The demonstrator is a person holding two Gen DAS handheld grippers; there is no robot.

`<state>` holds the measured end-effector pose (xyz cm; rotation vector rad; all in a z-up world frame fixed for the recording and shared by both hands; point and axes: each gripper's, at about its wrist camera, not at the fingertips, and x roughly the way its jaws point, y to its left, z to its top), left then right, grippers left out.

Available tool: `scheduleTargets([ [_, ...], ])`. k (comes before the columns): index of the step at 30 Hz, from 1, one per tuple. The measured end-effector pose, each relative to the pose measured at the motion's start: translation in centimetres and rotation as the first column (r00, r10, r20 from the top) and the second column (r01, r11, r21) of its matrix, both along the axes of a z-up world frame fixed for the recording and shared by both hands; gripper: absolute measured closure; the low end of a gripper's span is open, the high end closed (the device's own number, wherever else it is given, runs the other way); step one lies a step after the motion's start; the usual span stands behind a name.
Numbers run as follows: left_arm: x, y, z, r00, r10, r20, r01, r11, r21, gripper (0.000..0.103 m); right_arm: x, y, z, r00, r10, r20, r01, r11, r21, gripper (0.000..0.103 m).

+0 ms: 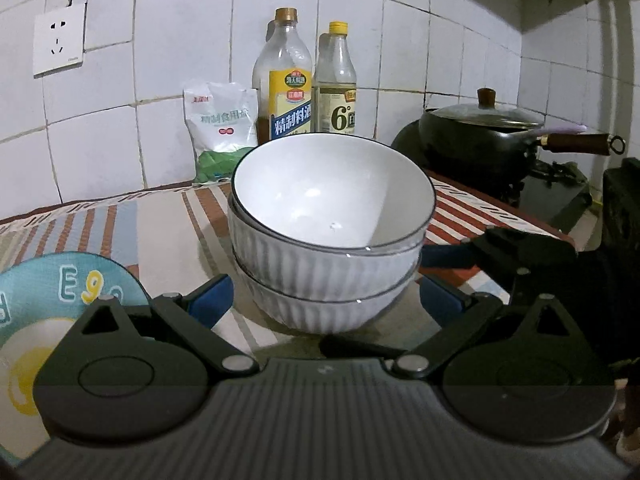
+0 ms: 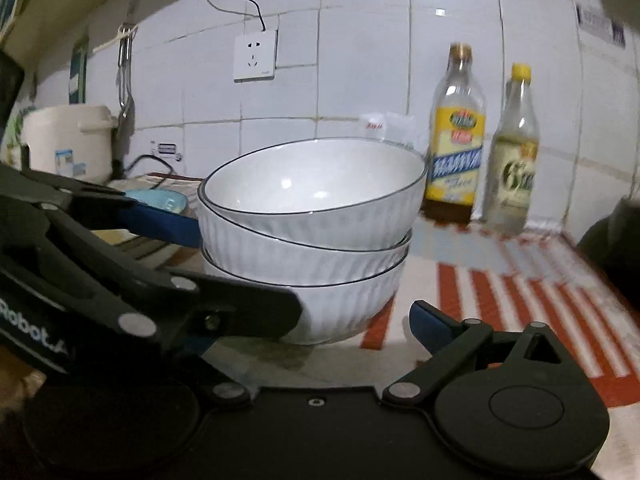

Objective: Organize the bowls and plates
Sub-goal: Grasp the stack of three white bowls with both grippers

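Three white ribbed bowls with dark rims stand nested in a stack (image 1: 324, 256) on the striped cloth; the top bowl (image 1: 332, 192) sits tilted. The stack also shows in the right wrist view (image 2: 308, 248). My left gripper (image 1: 326, 300) is open, its blue-padded fingers on either side of the bottom bowl, close to it. My right gripper (image 2: 316, 324) is open near the stack's base from the other side; its left finger is hidden behind the left gripper's arm (image 2: 120, 280). The right gripper's body (image 1: 520, 256) shows at the right in the left wrist view.
A round blue egg-print mat (image 1: 52, 304) lies left of the stack. A salt bag (image 1: 220, 132) and two bottles (image 1: 284, 80) (image 1: 336, 84) stand against the tiled wall. A lidded black wok (image 1: 488, 132) sits on the stove at right. A white rice cooker (image 2: 68, 144) stands far left.
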<state>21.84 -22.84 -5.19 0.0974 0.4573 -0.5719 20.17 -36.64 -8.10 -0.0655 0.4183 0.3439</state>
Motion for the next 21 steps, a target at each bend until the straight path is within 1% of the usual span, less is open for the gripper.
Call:
scheduleTargets([
  [2,0.2,-0.1,0.0,1.0,0.005,0.003,-0.005,1.0,0.005,0.002,0.1,0.0,0.0,1.0,0.01,0.008,-0.01,1.0,-0.009,0.002],
  [7,0.8,-0.3,0.1,1.0,-0.024,-0.009,0.024,1.0,0.0,0.002,0.1,0.6,0.3,0.998,0.05,0.032,-0.048,0.998,-0.048,0.002],
  [10,1.1,-0.4,0.1,0.999,-0.03,-0.012,0.03,1.0,0.001,0.001,0.4,0.9,0.3,0.998,0.05,0.044,-0.047,0.997,-0.068,0.0],
  [16,1.2,0.0,-0.1,0.999,-0.044,-0.008,0.044,0.999,-0.018,0.0,1.2,0.4,0.1,0.998,0.05,0.033,-0.049,0.999,-0.018,0.0],
  [21,0.7,0.5,-0.1,0.998,-0.053,0.042,0.055,0.998,-0.029,0.0,1.2,0.5,0.1,0.998,0.047,0.032,-0.047,0.999,-0.016,0.0],
])
